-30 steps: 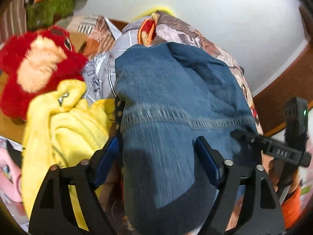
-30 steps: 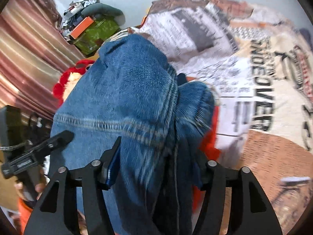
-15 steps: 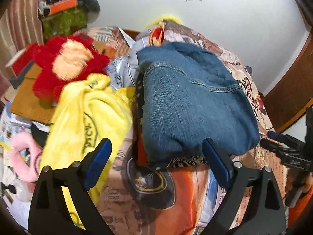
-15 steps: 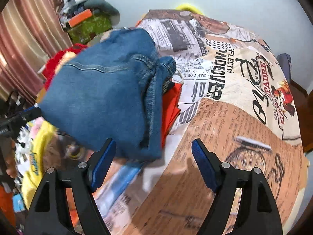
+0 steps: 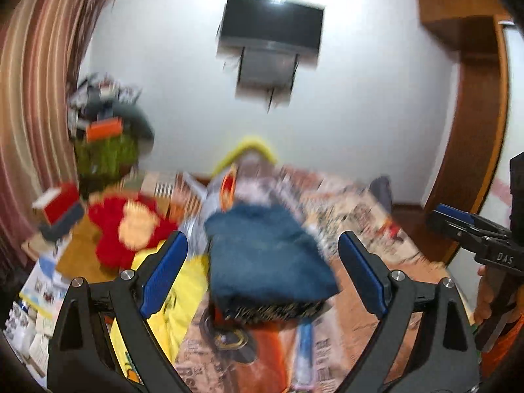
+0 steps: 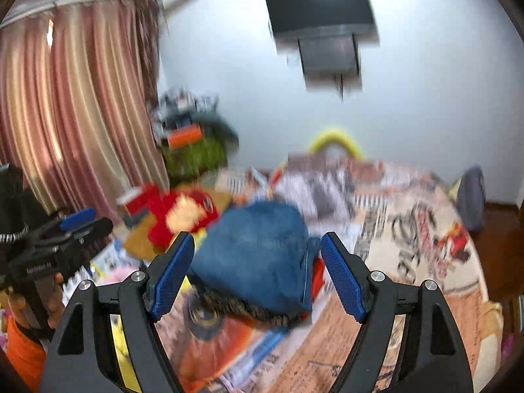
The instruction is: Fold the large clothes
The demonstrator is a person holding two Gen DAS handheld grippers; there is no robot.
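The folded blue jeans point(image 5: 265, 255) lie in a compact stack on the printed bedspread point(image 5: 353, 229), on top of a dark patterned garment point(image 5: 275, 309) and an orange one point(image 5: 262, 353). My left gripper point(image 5: 262, 245) hangs open above and in front of the jeans, apart from them, nothing between its blue pads. My right gripper point(image 6: 258, 242) is also open and empty, held off the jeans point(image 6: 258, 258). Each gripper shows at the edge of the other's view: the right gripper point(image 5: 458, 226) and the left gripper point(image 6: 78, 226), each in a person's hand. Both views are motion-blurred.
A yellow garment point(image 5: 183, 291) and a red plush toy point(image 5: 131, 229) lie left of the jeans. A cluttered pile point(image 5: 104, 137) stands by the striped curtain point(image 6: 82, 114). A television point(image 5: 271, 29) hangs on the white wall; a wooden door frame point(image 5: 475, 131) is at the right.
Both grippers let go of the jeans, opened wider, then rose and drew back. The jeans stay folded on the bed and look smaller and farther away; the wall and television have come into view.
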